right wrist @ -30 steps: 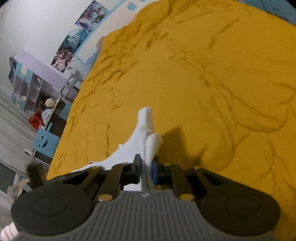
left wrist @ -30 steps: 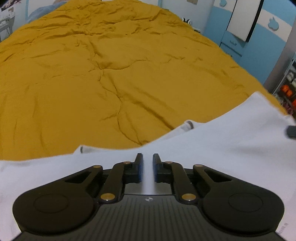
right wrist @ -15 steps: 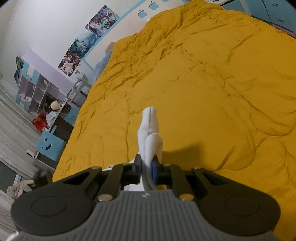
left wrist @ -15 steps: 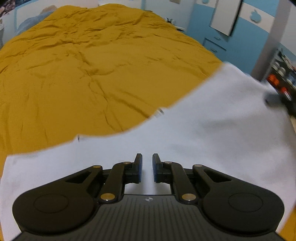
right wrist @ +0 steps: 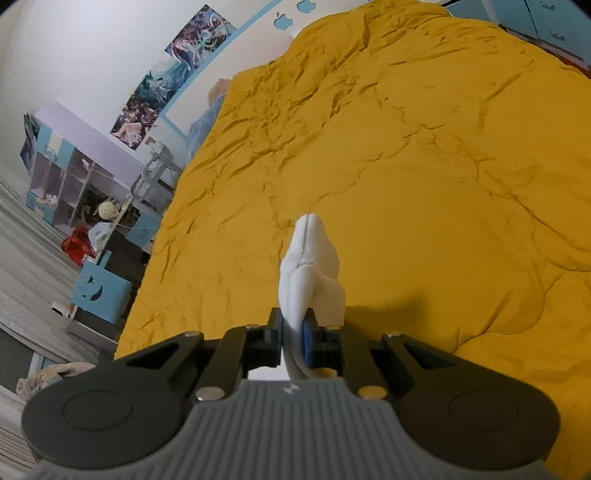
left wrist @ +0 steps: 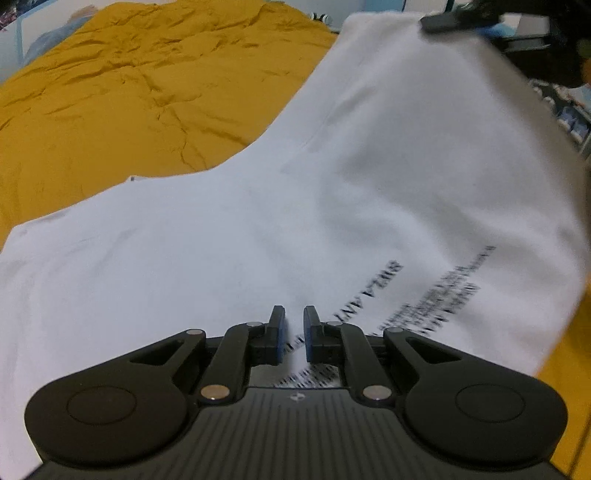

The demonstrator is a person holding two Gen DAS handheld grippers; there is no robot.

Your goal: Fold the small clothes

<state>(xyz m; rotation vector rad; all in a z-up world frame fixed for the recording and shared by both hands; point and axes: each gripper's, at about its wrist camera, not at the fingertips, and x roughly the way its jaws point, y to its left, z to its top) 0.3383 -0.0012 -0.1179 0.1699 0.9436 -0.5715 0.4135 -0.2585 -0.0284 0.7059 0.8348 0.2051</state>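
Observation:
A white T-shirt (left wrist: 388,177) with black printed text hangs spread in the air over the mustard-yellow bed (left wrist: 122,96). My left gripper (left wrist: 293,334) is nearly shut with the shirt's fabric between its fingers. My right gripper (right wrist: 293,334) is shut on a bunched fold of the same white shirt (right wrist: 310,266), which sticks up past the fingertips. The right gripper also shows in the left wrist view (left wrist: 454,18), holding the shirt's far top corner high. The lower part of the shirt is hidden behind the left gripper's body.
The yellow quilt (right wrist: 424,147) covers the whole bed. Blue cabinets and shelves with toys (right wrist: 96,229) stand along the wall at the left of the right wrist view. A grey rug (right wrist: 22,266) lies on the floor beside the bed.
The shirt has been lifted off the bed and now hangs stretched between both grippers. The right gripper has risen high. The printed text has come into view.

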